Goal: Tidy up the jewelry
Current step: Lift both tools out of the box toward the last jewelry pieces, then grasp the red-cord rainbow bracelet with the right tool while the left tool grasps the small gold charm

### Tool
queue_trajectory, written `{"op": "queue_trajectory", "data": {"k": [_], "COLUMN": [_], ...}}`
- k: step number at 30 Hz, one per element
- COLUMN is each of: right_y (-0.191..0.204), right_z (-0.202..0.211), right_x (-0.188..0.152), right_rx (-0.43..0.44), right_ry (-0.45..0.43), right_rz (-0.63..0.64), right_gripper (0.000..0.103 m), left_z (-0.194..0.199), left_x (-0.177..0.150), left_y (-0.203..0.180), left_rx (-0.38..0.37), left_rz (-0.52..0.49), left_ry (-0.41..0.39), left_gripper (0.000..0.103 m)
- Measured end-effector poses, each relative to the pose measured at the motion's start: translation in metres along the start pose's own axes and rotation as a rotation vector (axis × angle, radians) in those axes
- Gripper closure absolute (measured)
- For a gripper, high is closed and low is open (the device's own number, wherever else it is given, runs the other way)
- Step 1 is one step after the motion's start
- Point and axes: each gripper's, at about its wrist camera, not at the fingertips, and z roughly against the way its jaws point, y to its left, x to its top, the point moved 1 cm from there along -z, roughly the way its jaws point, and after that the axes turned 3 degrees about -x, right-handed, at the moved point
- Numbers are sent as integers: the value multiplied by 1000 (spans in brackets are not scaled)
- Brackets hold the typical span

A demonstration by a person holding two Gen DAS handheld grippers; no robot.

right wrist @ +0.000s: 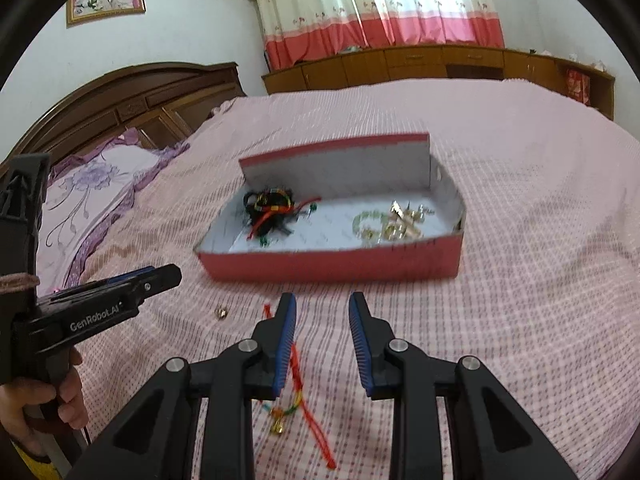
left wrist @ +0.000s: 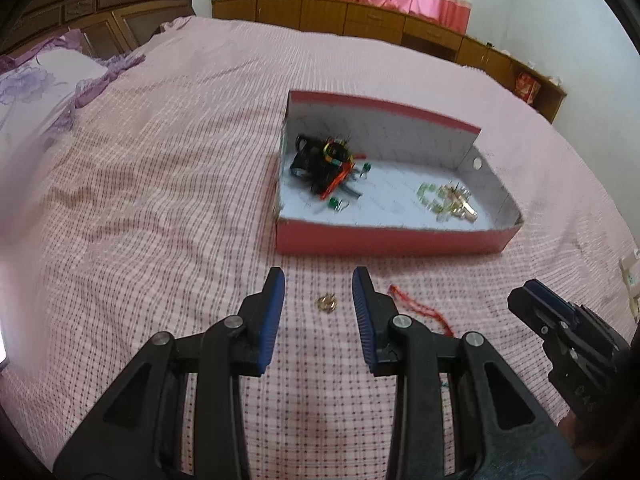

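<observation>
Blue-padded fingers of the left gripper [left wrist: 319, 280] fill the foreground, jaws parted with nothing pinched between them, hovering over the pink checked bedspread [left wrist: 160, 184]. On the cloth, seen in the gap between those fingers, sits a small gold ring [left wrist: 327, 303], on the near side of the red box [left wrist: 384, 240] and apart from it. Just right of the ring, also short of the box, lies a red cord bracelet [right wrist: 308, 400], its small bell charm showing in the right wrist view; it runs under the left finger of the right gripper [right wrist: 322, 306], whose jaws likewise stand apart and empty above the bedspread. Now the box: shallow, white-lined, lid flap standing up along its far side. At its left end is a dark tangle of cords [left wrist: 324, 160], black with red, yellow and green strands, and a few green-stoned earrings [left wrist: 334, 203] just beside it. At its right end rests a cluster of pale beads and gold pieces [left wrist: 448, 200], too blurred to tell apart. Well left of the box lies a purple floral pillow [right wrist: 96, 184], against the wooden headboard [right wrist: 132, 100].
</observation>
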Motion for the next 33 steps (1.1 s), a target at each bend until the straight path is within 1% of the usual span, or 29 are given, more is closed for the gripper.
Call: {"op": "queue_trajectory", "data": {"k": [9,15,23,26,27,28,33], "right_y": [5,11,10,9,10,9,3], "right_z": [-13,-27,-38,-41,-42,-42,-35], "right_x": [-20,-34,-42,-44,-45,-45,-40], "right_rx": [35,44,47,36,32,31,42], "right_ry": [71,128,159,166,167,168,127], "right_rz": [-22,-14,-9,-5,-4,-4,-27], "right_gripper": [73,73,73,80,88,94,96], "left_z": [-9,-17,-22,-23,-24,-24,-27], "left_x": [-11,-15,-20,-21,-22,-22,-22], "left_y": [9,13,18,18,18,18,16], "left_rx": [9,9,11,12,12,12,6], "left_rz": [25,36,50,49,48,47,45], "left_ry": [45,66,80,83,85,86,95], "left_gripper": [76,76,76,76,76,76,76]}}
